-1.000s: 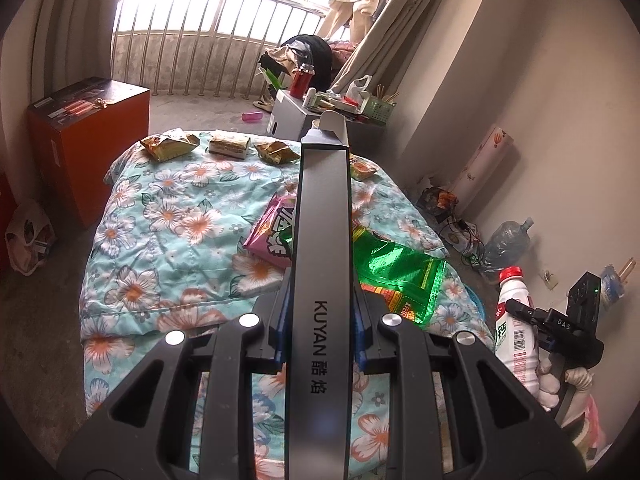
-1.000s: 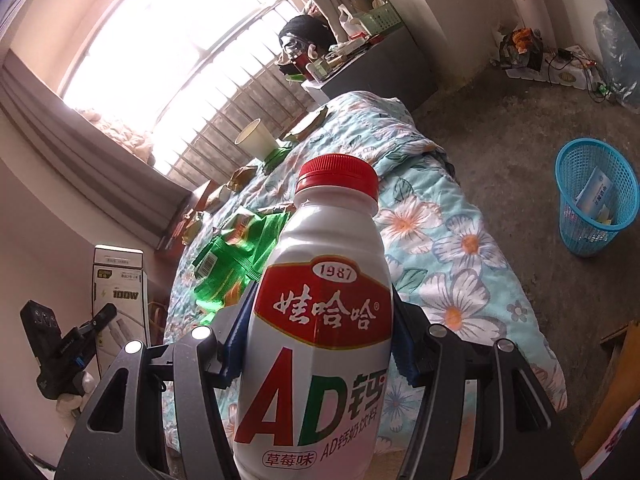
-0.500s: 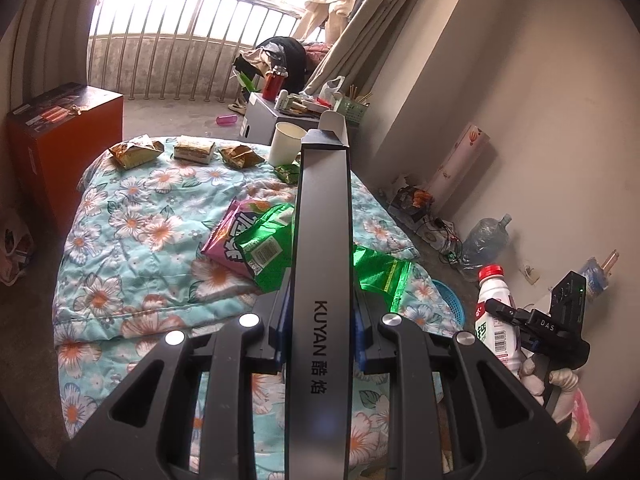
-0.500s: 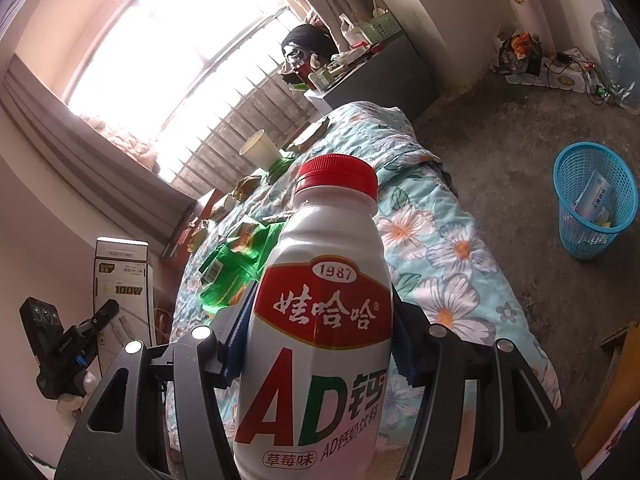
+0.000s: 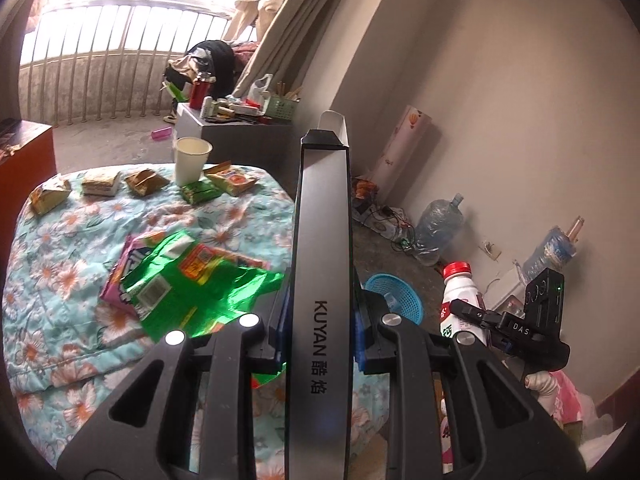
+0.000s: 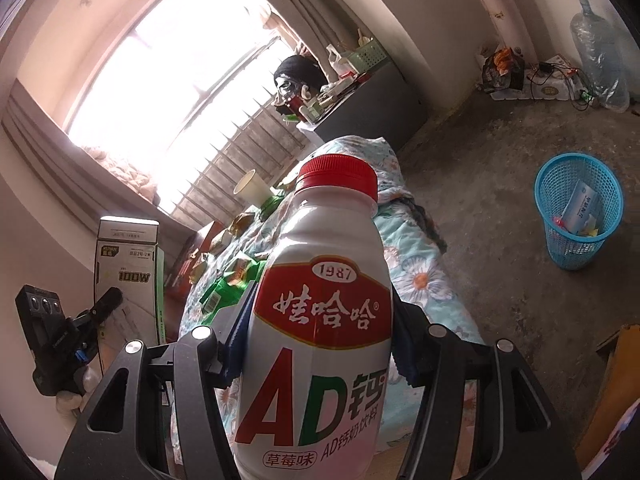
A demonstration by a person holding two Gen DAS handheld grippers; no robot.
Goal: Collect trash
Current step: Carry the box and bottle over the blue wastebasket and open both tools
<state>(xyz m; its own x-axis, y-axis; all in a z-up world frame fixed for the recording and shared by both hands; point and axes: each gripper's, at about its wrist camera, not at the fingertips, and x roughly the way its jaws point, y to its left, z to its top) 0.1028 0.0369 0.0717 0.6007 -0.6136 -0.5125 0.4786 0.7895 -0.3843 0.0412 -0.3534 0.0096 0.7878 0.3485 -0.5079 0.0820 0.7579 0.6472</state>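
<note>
Two handheld grippers carry trash above a bed covered in a teal floral quilt (image 5: 60,280). The left gripper (image 5: 320,320) has its jaws narrowed onto a long, flat grey cardboard box printed "KUYAN" (image 5: 322,240), which sticks out far ahead of the fingers with its end flap open. The right gripper (image 6: 320,344) clamps a white plastic drink bottle with a red cap (image 6: 320,320) around its middle, jaws about half spread, bottle upright.

A round blue mesh plastic bin (image 6: 576,208) stands on the bare concrete floor just beside the bed's right edge, already holding some paper.

Risks, as a judgement: the box is long and gripped low, so it could swing, slip through the pads, or hit the bin rim and fall outside. The smooth rounded bottle could slide if the grip loosens. Both hands arriving together could collide over the small opening.

Both grippers point forward and somewhat downward, side by side. Crumpled green foil snack wrappers (image 5: 192,280) lie at the quilt's centre; small packets and a white paper cup (image 5: 192,160) sit along its far edge.
</note>
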